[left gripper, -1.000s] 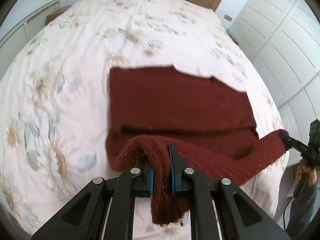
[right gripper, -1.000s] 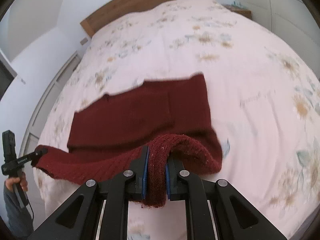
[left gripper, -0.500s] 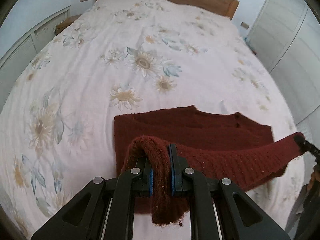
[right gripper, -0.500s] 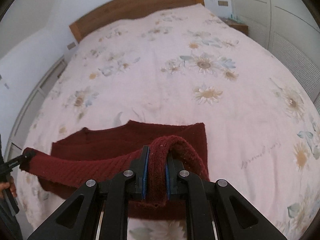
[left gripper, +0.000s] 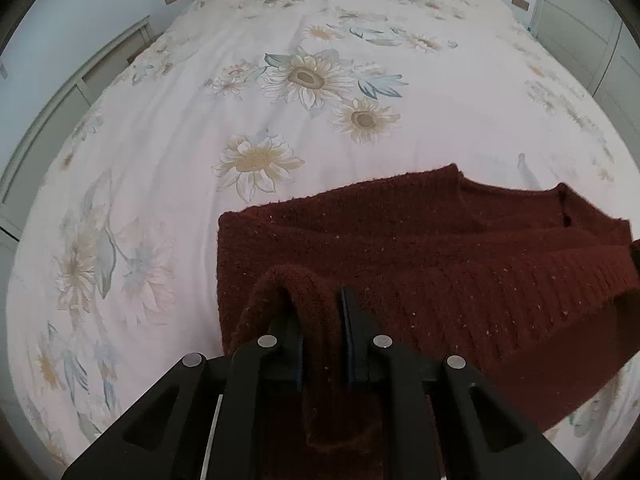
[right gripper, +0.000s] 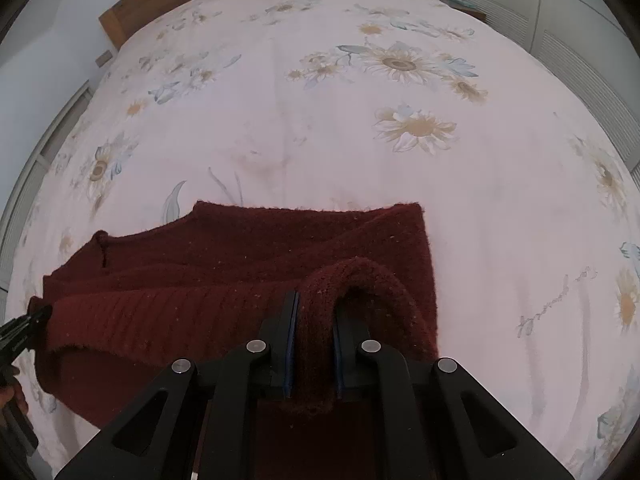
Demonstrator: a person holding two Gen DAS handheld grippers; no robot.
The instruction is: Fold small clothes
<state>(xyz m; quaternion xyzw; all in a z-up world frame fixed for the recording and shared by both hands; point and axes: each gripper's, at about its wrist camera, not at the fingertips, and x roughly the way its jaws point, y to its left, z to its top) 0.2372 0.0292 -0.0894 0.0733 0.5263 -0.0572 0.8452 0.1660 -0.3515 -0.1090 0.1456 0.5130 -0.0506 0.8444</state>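
A dark red knitted sweater (left gripper: 400, 240) lies on the flowered bed cover (left gripper: 200, 120), near the bed's front edge. My left gripper (left gripper: 322, 320) is shut on the left corner of its ribbed hem and holds it lifted over the flat part. My right gripper (right gripper: 314, 320) is shut on the hem's right corner (right gripper: 360, 276). The hem (right gripper: 160, 316) stretches between the two grippers above the sweater body (right gripper: 280, 232). The left gripper's tip shows at the left edge of the right wrist view (right gripper: 24, 328).
The wide bed carries a pale sheet with sunflower prints (right gripper: 412, 128). A wooden headboard (right gripper: 132, 12) stands at the far end. White wardrobe doors (right gripper: 560, 32) run along the right side, low white cabinets (left gripper: 80, 88) along the left.
Both grippers have carried the held hem forward over the sweater toward its far edge, so the flat part now looks shorter and closer. Both stay shut on the hem.
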